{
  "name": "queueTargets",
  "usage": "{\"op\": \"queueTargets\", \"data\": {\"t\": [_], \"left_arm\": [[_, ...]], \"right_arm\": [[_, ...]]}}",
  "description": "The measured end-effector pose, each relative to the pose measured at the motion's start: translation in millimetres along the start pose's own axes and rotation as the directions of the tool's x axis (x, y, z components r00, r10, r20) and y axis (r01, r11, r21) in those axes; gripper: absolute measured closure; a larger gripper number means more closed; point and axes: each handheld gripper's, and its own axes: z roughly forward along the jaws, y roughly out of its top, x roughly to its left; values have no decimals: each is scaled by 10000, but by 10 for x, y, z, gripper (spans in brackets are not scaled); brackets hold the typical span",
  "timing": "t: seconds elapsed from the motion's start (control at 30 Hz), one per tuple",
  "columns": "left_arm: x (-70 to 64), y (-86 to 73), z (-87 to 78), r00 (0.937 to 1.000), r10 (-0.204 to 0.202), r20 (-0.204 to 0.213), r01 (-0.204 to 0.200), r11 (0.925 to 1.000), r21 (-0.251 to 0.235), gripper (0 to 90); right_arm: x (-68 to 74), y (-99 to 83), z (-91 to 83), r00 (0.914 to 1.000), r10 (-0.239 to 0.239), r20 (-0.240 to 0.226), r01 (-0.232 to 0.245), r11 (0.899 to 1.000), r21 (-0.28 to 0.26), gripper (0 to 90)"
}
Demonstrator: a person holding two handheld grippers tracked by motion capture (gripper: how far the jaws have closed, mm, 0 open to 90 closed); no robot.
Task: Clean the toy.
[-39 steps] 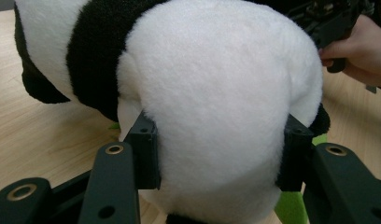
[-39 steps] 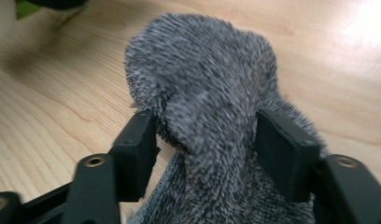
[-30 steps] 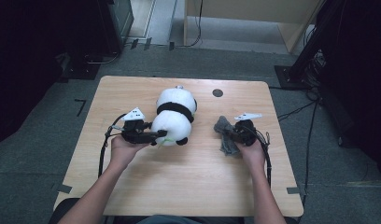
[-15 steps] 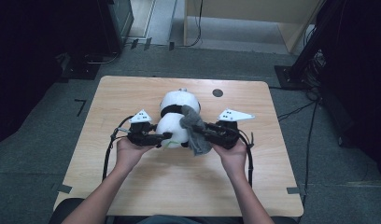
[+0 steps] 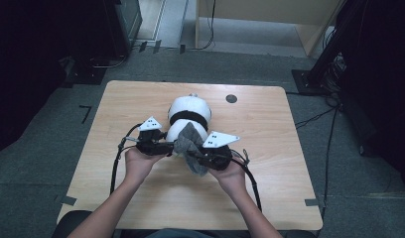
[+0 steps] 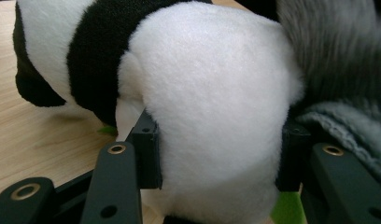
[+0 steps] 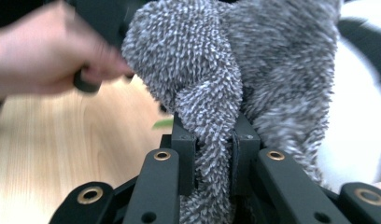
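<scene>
panda (image 6: 216,107): head cut off | hand (image 7: 44,51): blurred | cloth (image 7: 254,70): hides panda

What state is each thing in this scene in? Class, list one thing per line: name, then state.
Left gripper: jaws closed on the white end of the panda.
Right gripper: jaws pinching a fold of the cloth.
Plush panda: lying on the table, gripped at its near end.
Grey cloth: bunched, lifted, pressed against the panda.
Table: wooden, bearing the panda.

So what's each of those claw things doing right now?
Left gripper: shut on the black-and-white plush panda.
Right gripper: shut on the grey fuzzy cloth.
</scene>
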Motion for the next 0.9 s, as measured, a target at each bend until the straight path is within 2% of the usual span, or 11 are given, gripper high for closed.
{"op": "queueTargets", "data": {"t": [0.13, 0.3, 0.43, 0.53, 0.67, 0.77, 0.9], "left_arm": [[31, 18, -50, 9997, -221, 124, 224, 9994, -257, 485], [61, 13, -84, 9995, -274, 170, 277, 9995, -174, 485], [95, 14, -97, 9989, -402, 258, 409, 9988, -277, 485], [126, 24, -134, 9976, -490, 479, 508, 9980, -369, 483], [154, 17, -184, 9979, -423, 486, 444, 9981, -435, 481], [180, 9, -202, 9969, -541, 571, 567, 9974, -439, 481], [185, 3, -215, 9986, -330, 404, 342, 9990, -295, 479]], "right_arm": [[81, -77, 161, 9991, -385, -161, 398, 9952, 893, 779], [77, -152, 251, 9978, -654, -62, 657, 9915, 1121, 785], [35, -222, 325, 9973, -736, 53, 717, 9828, 1705, 785], [-44, -296, 340, 9984, -458, 335, 382, 9793, 1986, 784], [-205, -348, 266, 9972, 138, 735, -285, 9788, 2031, 784], [-320, -367, 189, 9922, 575, 1107, -780, 9785, 1907, 783], [-483, -391, 64, 9787, 1266, 1616, -1519, 9761, 1552, 783]]}}
